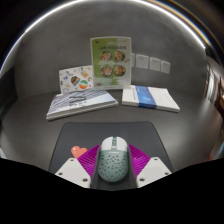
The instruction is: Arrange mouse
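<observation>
A white computer mouse [112, 160], speckled with small dots, is lying on a dark mouse mat [100, 132], at the mat's near edge. It is sitting between the two fingers of the gripper [112, 166], whose magenta pads [90, 156] are flanking it left and right and appear to be pressing against its sides, so the gripper is standing narrow and seems to be clamping the mouse while the mouse is resting on the mat. A small orange-pink thing [78, 151] is showing just beside the left finger; what it is cannot be told.

Beyond the mat, on the grey table [40, 135], a striped booklet [82, 103] is lying flat to the left, and a white book with a blue band [150, 97] is lying to the right, the two near each other. Behind them a green-and-white poster with round pictures [109, 63] is standing upright against the grey wall [50, 50], with a smaller illustrated card [76, 80] leaning just beside it. White wall sockets [150, 64] are sitting on the wall to the poster's right.
</observation>
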`<move>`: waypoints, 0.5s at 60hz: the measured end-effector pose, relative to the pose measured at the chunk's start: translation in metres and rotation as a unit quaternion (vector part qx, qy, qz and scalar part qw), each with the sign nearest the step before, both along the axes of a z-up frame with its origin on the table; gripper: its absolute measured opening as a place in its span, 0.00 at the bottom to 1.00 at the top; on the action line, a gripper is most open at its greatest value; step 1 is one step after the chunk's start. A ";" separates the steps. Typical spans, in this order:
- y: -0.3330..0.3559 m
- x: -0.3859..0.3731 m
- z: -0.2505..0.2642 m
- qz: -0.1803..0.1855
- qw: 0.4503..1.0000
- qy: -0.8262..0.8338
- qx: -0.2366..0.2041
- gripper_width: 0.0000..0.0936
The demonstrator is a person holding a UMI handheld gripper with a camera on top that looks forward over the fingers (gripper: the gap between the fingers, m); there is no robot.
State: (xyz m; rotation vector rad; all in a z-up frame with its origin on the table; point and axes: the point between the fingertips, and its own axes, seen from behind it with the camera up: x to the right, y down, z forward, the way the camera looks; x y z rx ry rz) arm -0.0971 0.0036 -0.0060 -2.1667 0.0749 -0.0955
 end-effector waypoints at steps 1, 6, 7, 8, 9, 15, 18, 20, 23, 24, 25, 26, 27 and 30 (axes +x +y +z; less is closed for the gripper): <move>-0.001 0.001 -0.003 -0.004 1.000 0.003 -0.004 0.49; 0.002 0.001 -0.002 -0.016 1.000 0.019 0.007 0.51; 0.002 0.001 -0.002 -0.018 1.000 0.022 0.010 0.52; 0.002 0.001 -0.002 -0.019 0.999 0.025 0.012 0.52; 0.002 0.000 -0.001 -0.020 0.999 0.028 0.013 0.52; -0.003 0.008 -0.003 -0.030 0.999 0.029 -0.001 0.60; -0.006 0.013 -0.003 -0.043 0.999 0.028 -0.009 0.71; -0.008 0.016 -0.003 -0.052 0.998 0.026 -0.015 0.79; -0.011 0.020 0.000 -0.053 0.998 0.020 -0.018 0.92; -0.012 0.020 0.002 -0.050 0.998 0.017 -0.016 0.91; -0.012 0.020 0.006 -0.048 0.999 0.015 -0.012 0.91; -0.013 0.020 0.010 -0.044 0.999 0.012 -0.008 0.90; -0.013 0.019 0.014 -0.040 0.999 0.011 -0.004 0.90; -0.017 0.017 0.029 -0.025 1.000 0.010 0.012 0.91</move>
